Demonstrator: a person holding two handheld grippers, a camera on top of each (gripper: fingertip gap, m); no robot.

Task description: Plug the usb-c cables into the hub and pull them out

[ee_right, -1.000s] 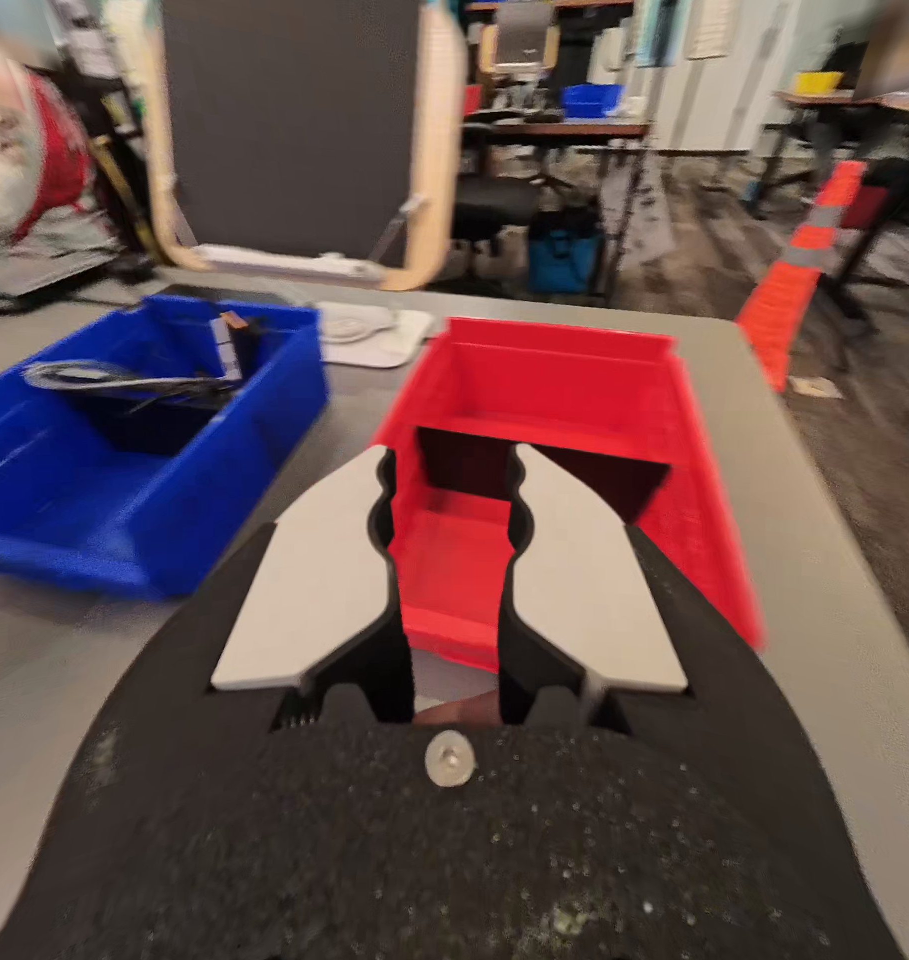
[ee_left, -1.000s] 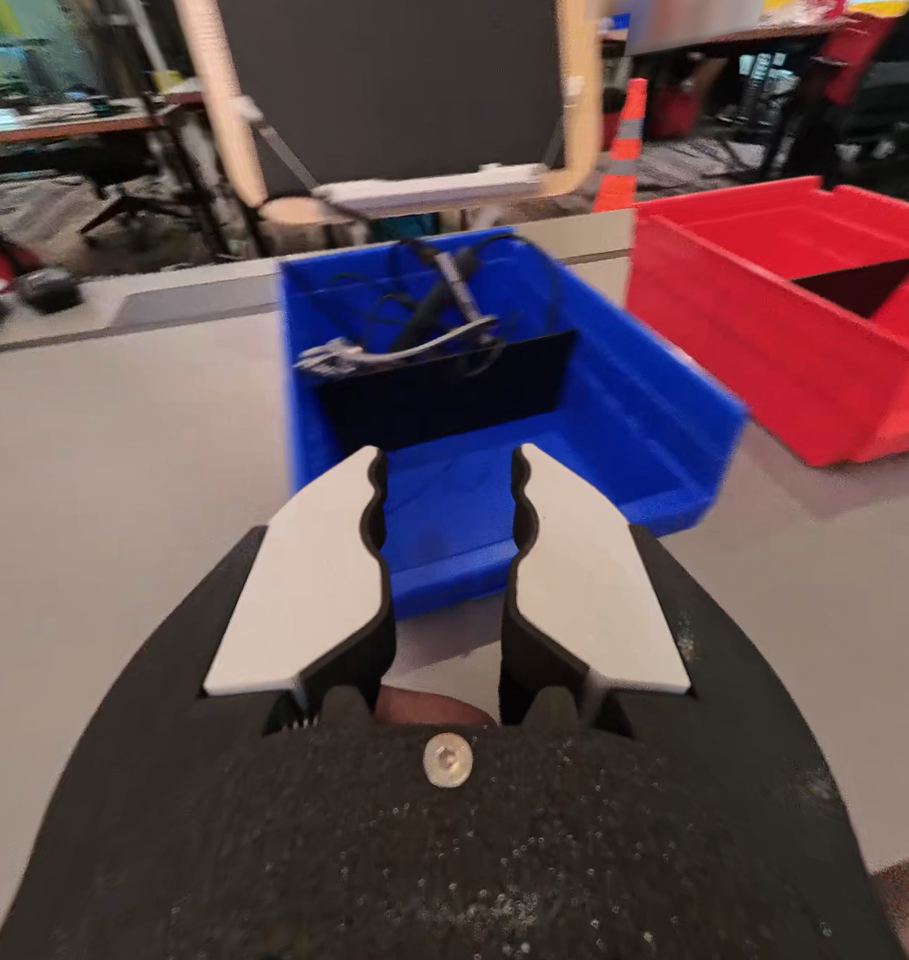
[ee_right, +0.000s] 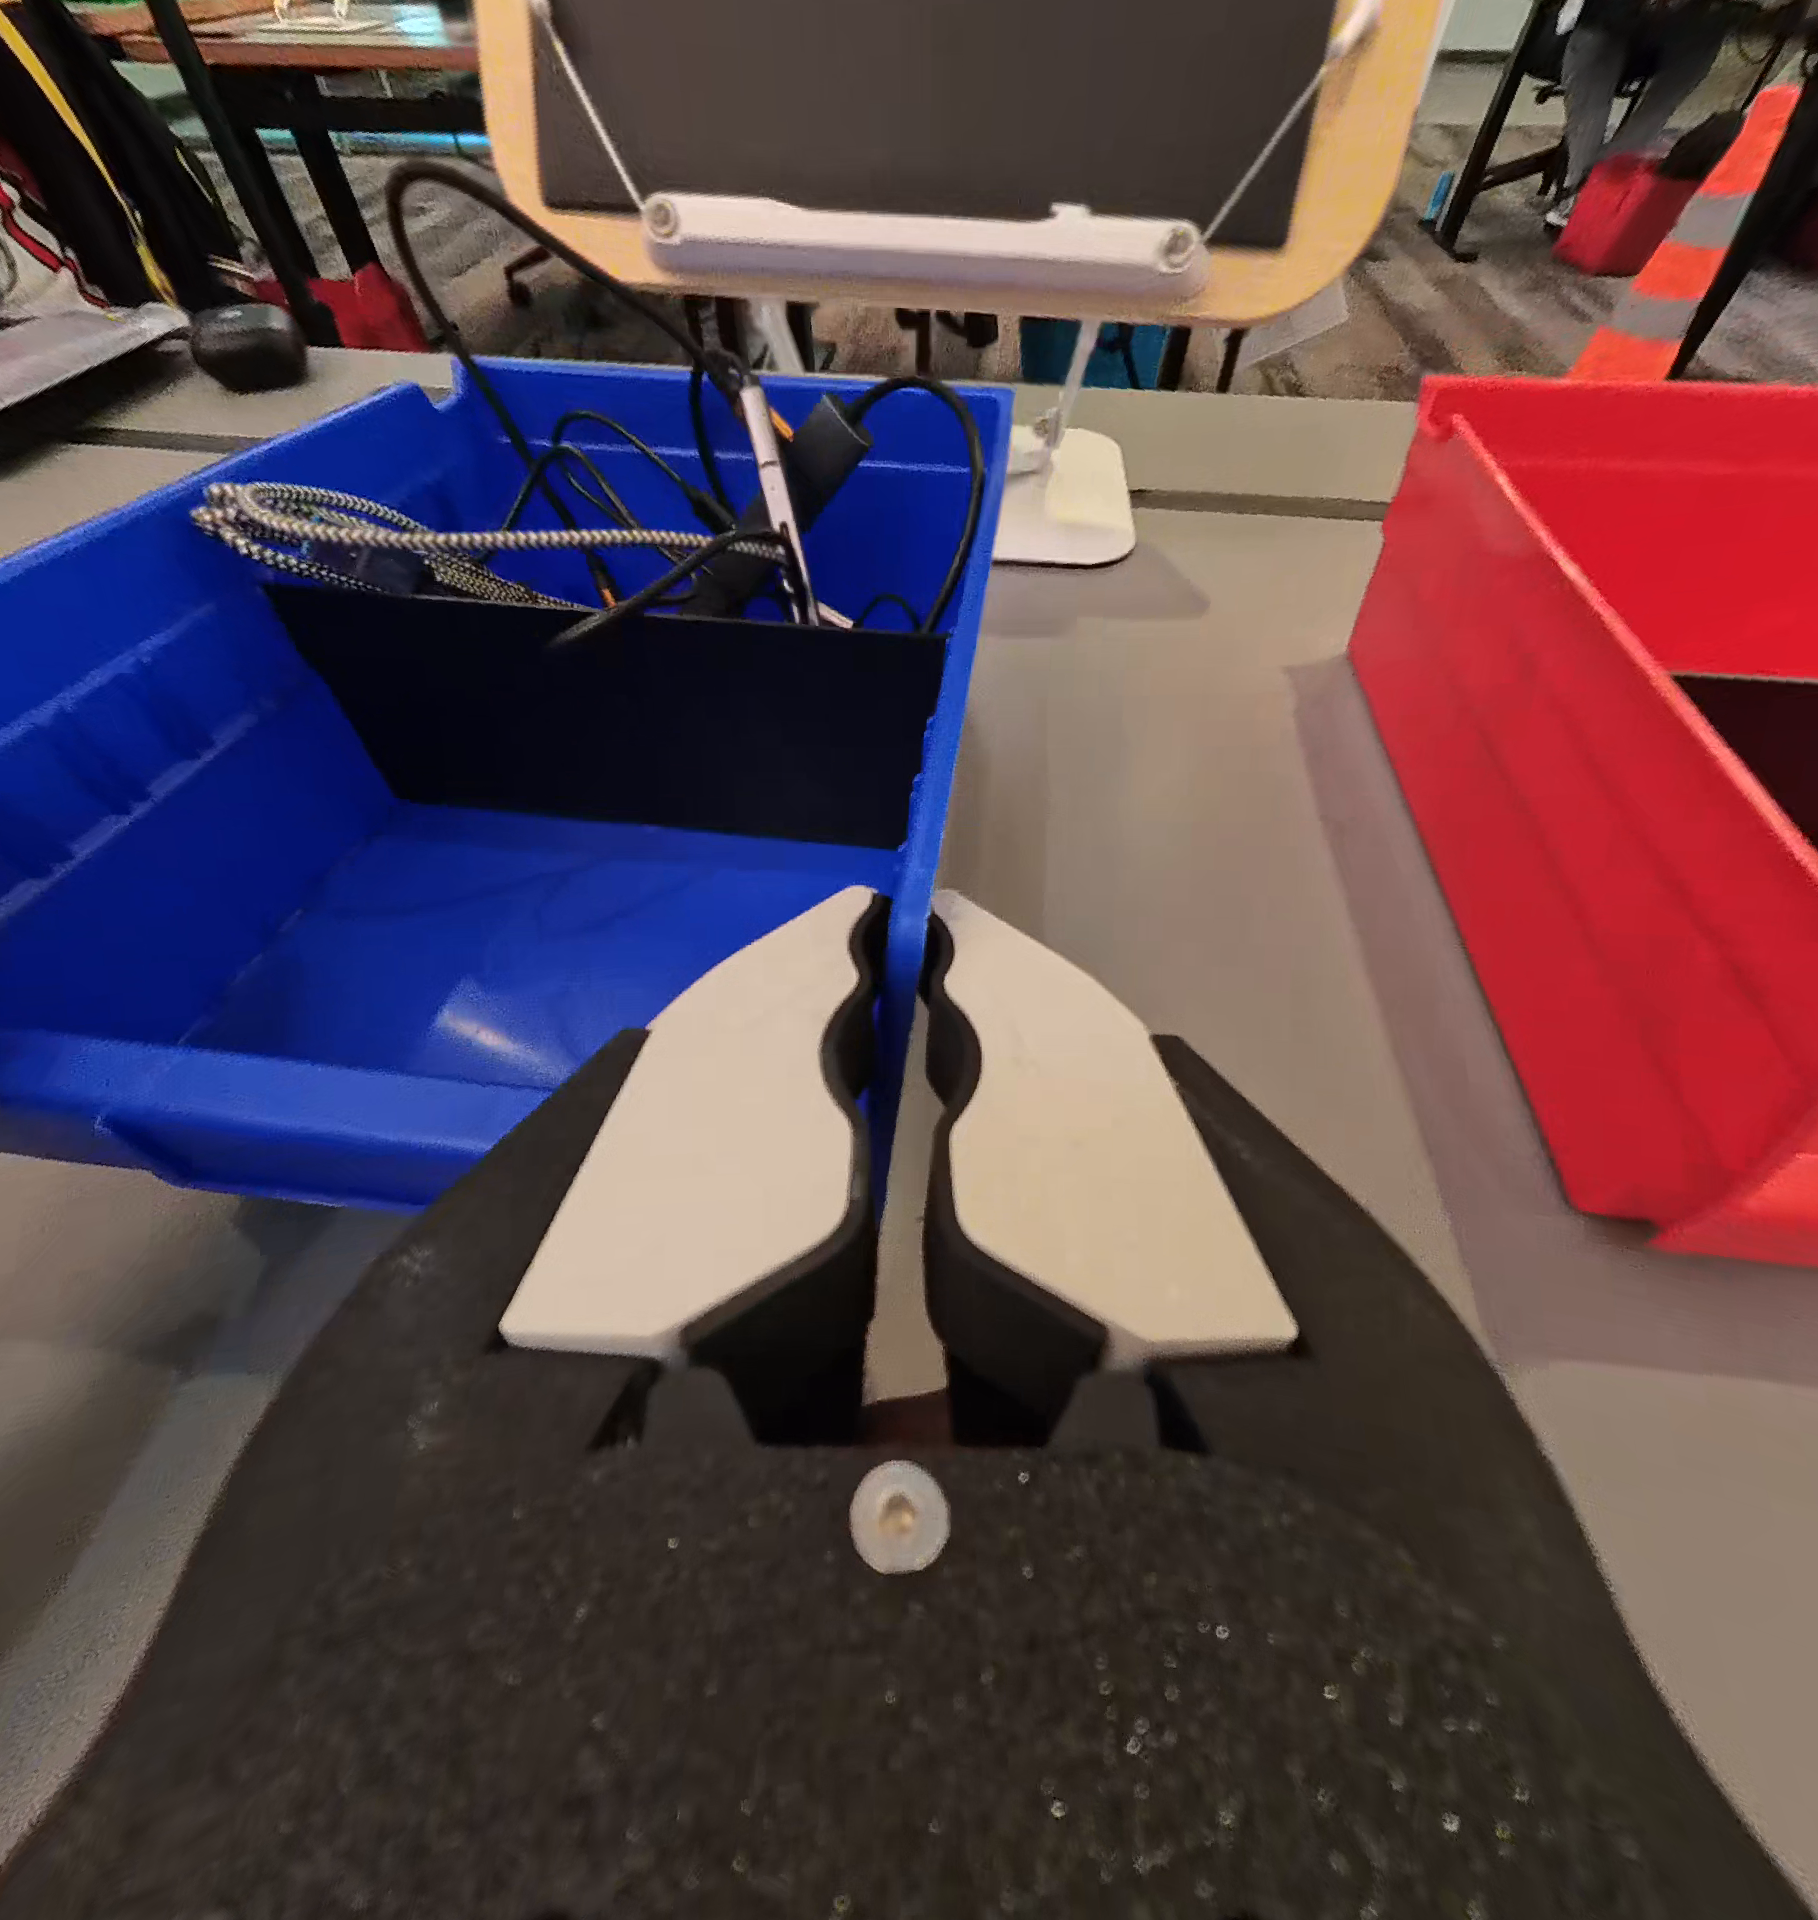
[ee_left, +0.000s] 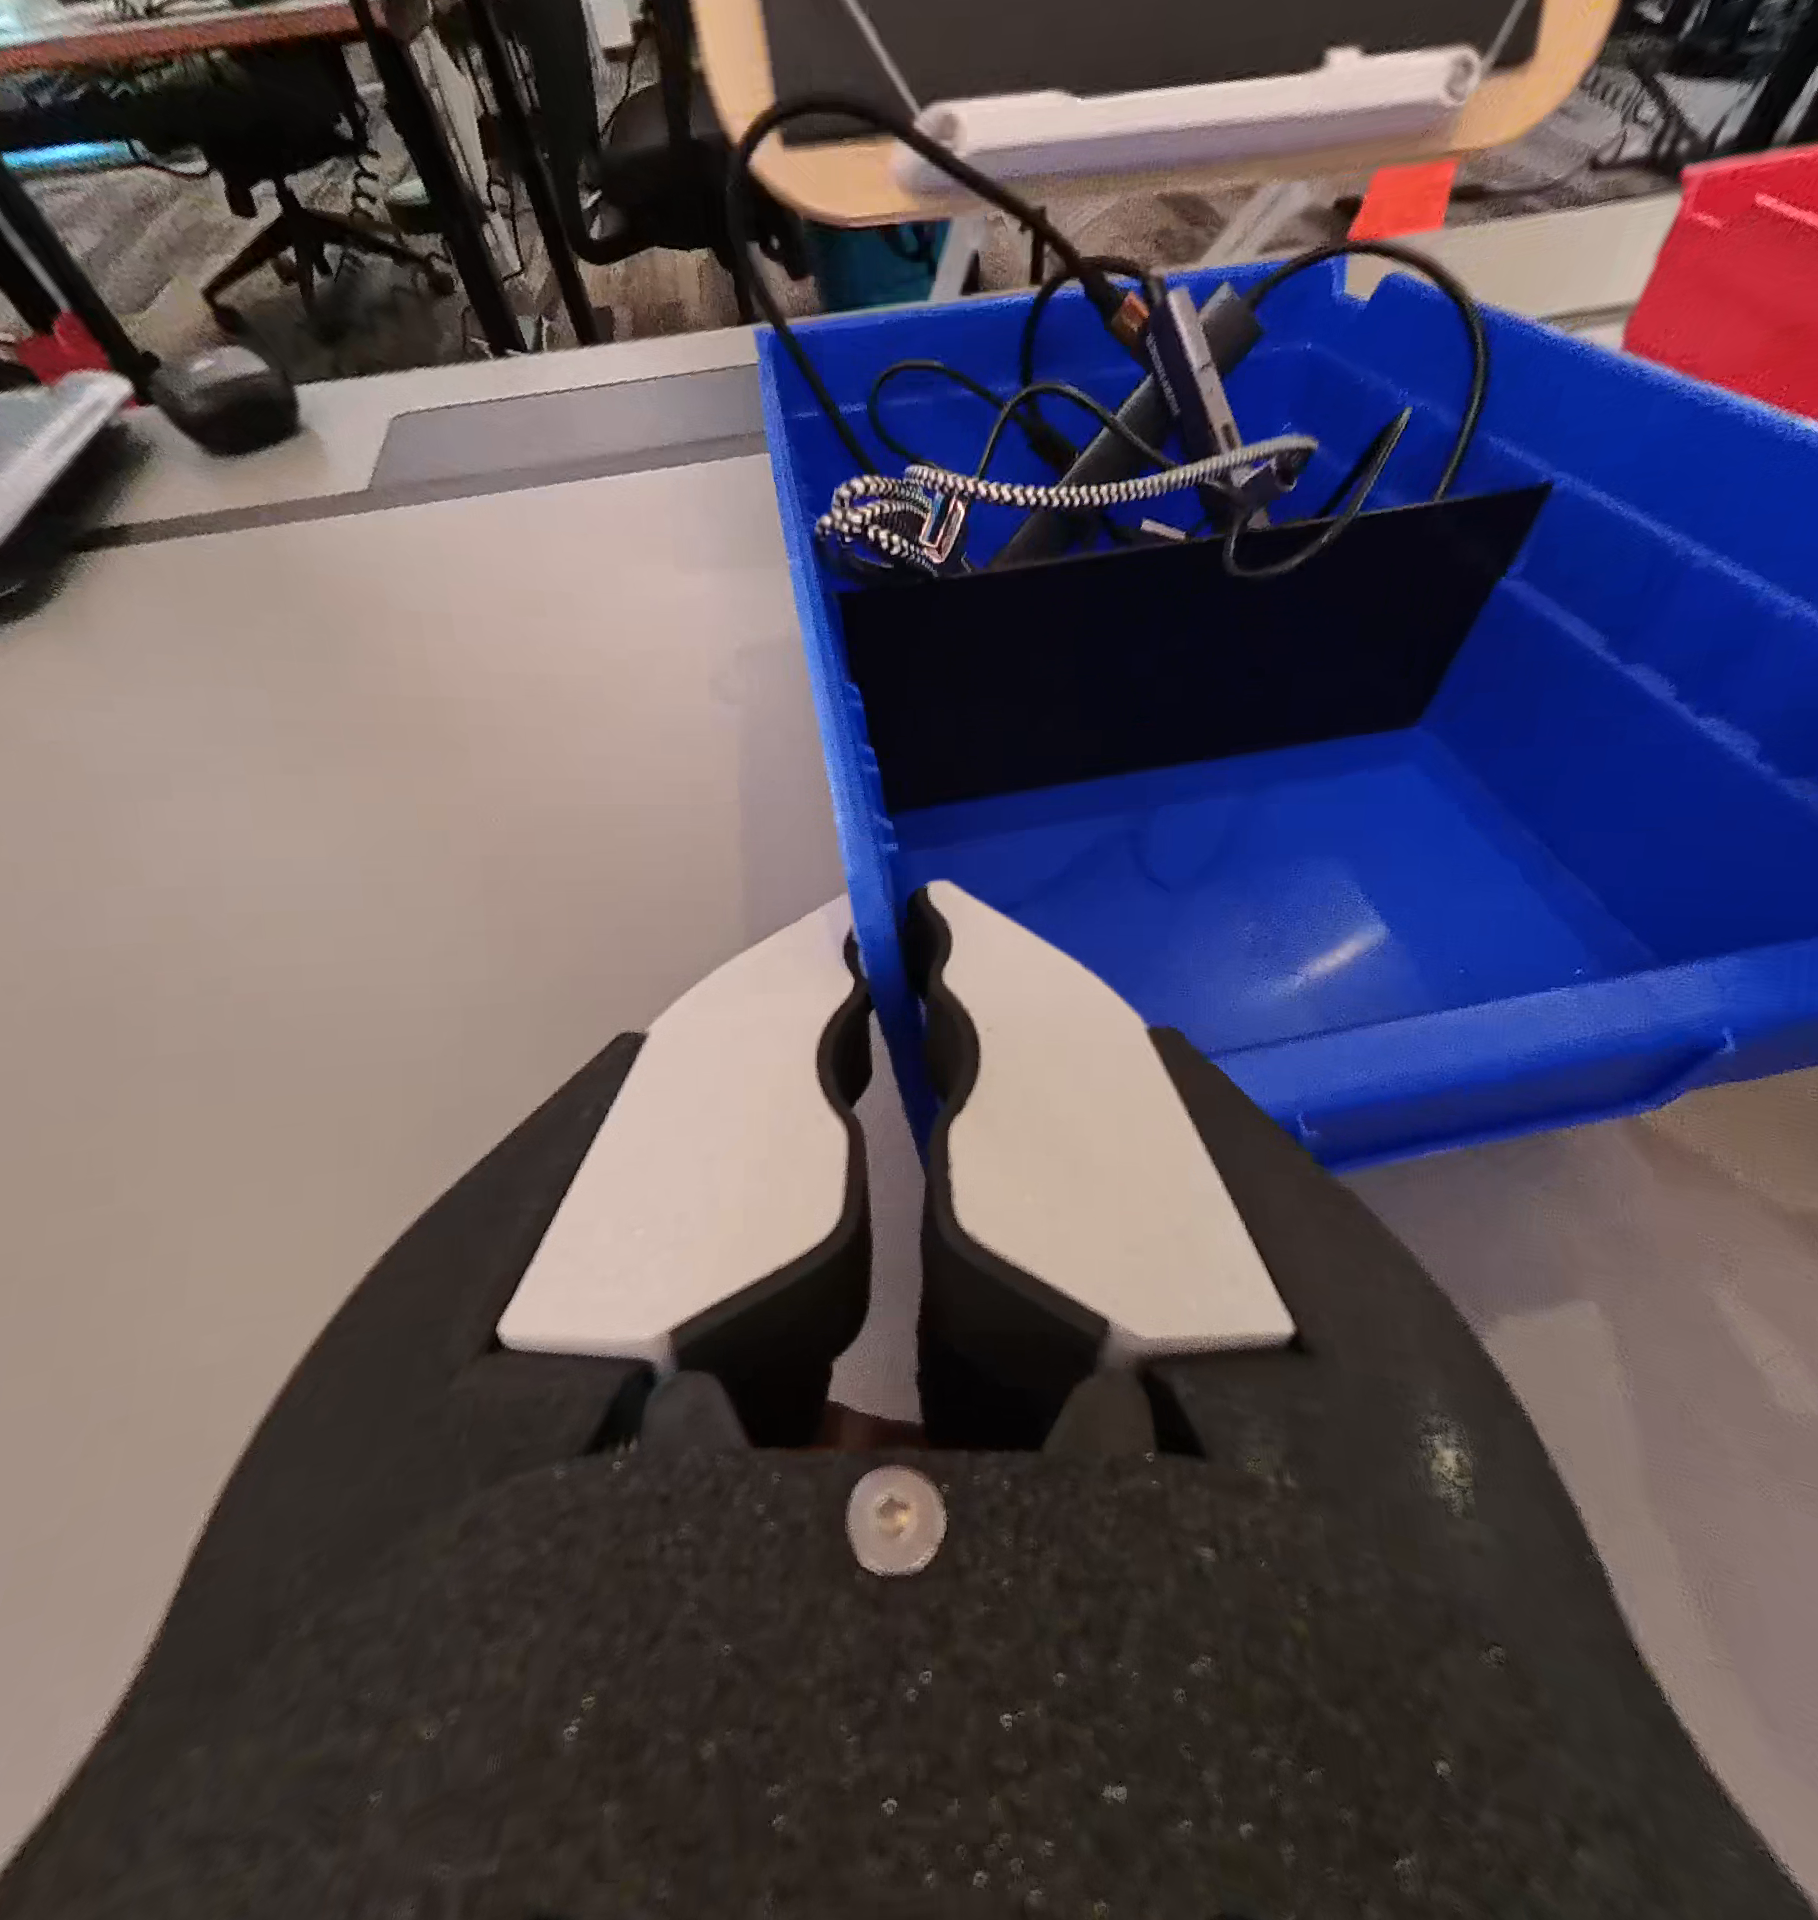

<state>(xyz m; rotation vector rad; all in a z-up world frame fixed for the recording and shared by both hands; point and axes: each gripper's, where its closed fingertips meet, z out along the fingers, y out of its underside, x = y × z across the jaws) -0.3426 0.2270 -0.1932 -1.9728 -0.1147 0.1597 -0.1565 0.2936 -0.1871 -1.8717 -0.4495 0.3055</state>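
Divider (ee_left: 1175, 665) hides the cables' (ee_left: 1071, 488) lower parts; hub perhaps among them.

Both tools, gaping a second ago, now pinch the blue bin (ee_left: 1611, 582): the left tool (ee_left: 889, 935) on its left wall, the right tool (ee_right: 905, 925) on its right wall.

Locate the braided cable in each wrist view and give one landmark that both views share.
Left wrist view: braided cable upper centre, behind the black divider, coiled at the blue bin's left wall.
Right wrist view: braided cable upper left, behind the black divider.
Shared landmark: the divider.
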